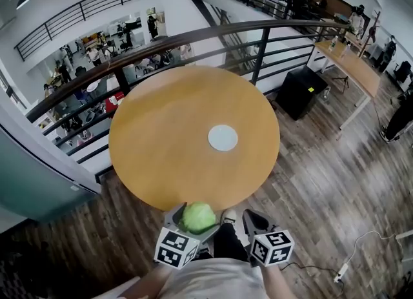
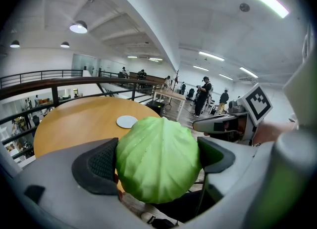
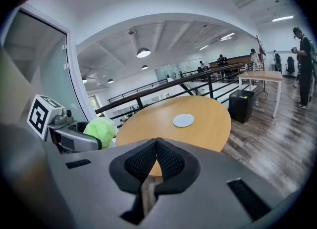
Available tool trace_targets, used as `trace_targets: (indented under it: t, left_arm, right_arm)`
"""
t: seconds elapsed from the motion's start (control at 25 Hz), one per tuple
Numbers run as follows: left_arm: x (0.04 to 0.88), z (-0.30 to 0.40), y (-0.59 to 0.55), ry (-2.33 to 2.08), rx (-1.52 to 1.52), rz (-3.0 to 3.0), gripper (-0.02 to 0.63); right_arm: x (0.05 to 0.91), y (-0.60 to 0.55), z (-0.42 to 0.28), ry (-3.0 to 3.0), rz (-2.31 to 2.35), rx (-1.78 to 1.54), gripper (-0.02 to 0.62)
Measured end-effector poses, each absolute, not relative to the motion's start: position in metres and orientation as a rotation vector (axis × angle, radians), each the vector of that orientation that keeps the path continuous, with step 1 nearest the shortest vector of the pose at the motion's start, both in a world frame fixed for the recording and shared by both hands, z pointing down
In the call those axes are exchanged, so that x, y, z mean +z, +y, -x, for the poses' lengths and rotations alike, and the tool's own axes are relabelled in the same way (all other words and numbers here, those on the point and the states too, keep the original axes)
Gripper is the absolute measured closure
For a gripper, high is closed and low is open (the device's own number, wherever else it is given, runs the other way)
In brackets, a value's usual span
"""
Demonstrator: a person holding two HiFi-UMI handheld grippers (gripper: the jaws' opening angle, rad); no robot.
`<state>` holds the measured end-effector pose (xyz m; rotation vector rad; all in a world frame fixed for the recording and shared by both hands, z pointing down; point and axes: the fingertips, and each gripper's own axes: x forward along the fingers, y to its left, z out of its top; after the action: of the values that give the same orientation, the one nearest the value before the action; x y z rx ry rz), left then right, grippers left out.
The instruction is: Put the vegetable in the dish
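A round green cabbage (image 1: 197,217) is clamped between the jaws of my left gripper (image 1: 196,218), held just off the near edge of the round wooden table (image 1: 161,143). In the left gripper view the cabbage (image 2: 157,160) fills the gap between both dark pads (image 2: 97,166). A small flat white dish (image 1: 222,137) lies on the table right of centre, well beyond the cabbage; it also shows as the dish (image 2: 127,121) and the dish (image 3: 183,120). My right gripper (image 1: 253,217) hangs beside the left one with its jaws pressed together and nothing in them, as the right gripper (image 3: 156,155) shows.
A dark metal railing (image 1: 193,39) curves behind the table, with an open drop to a lower floor beyond. A black box (image 1: 301,91) and a long wooden desk (image 1: 352,65) stand on the wood floor to the right. A white cable (image 1: 361,252) lies on the floor.
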<state>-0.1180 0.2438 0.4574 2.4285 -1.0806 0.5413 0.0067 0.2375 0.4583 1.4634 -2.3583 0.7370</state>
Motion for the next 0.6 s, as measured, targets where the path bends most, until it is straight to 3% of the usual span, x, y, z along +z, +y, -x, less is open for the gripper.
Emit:
trace_targets:
  t: [0.6]
  left_arm:
    - [0.459, 0.081, 0.136, -1.120, 0.551, -2.369, 0.118]
  right_arm:
    - [0.461, 0.122, -0.040, -2.369, -1.393, 0.716, 0.578]
